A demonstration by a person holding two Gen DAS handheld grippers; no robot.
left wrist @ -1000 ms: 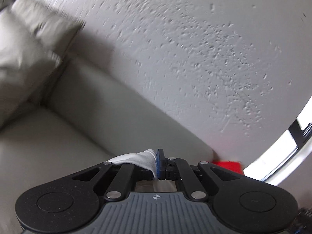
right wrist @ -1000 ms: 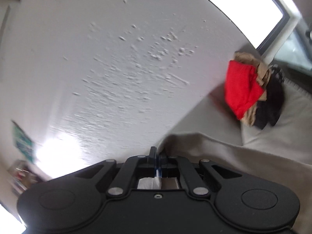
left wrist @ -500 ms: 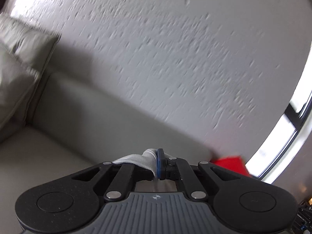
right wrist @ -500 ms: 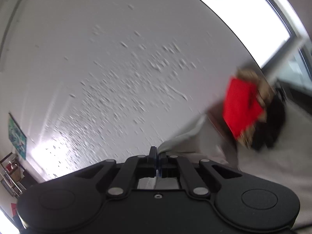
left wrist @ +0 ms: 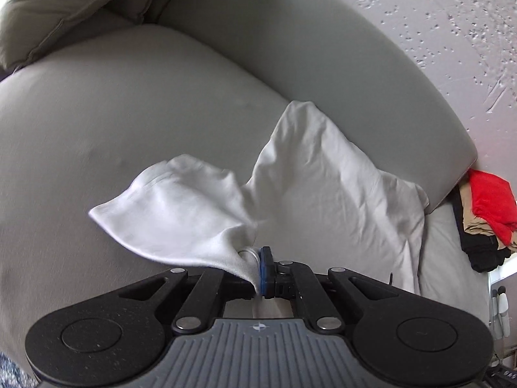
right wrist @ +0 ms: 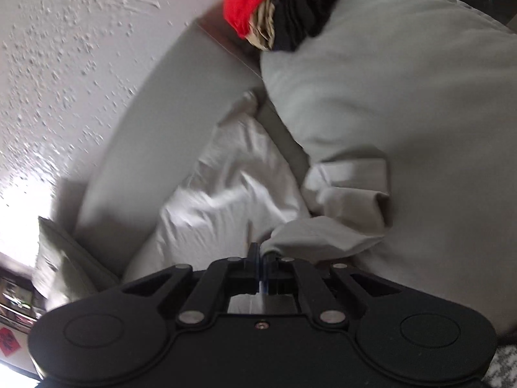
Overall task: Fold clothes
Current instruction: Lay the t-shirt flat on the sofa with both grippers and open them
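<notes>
A smooth grey sofa (left wrist: 135, 103) fills both views beneath a pitted plaster wall (left wrist: 452, 26). A soft, creased white garment (left wrist: 323, 174) sprawls across its seat and backrest; left tongs (left wrist: 260, 271) and right tongs (right wrist: 260, 258) each pinch an edge, clamped tight. Red, tan and black clothes (left wrist: 484, 213) sit piled at the sofa's end.
</notes>
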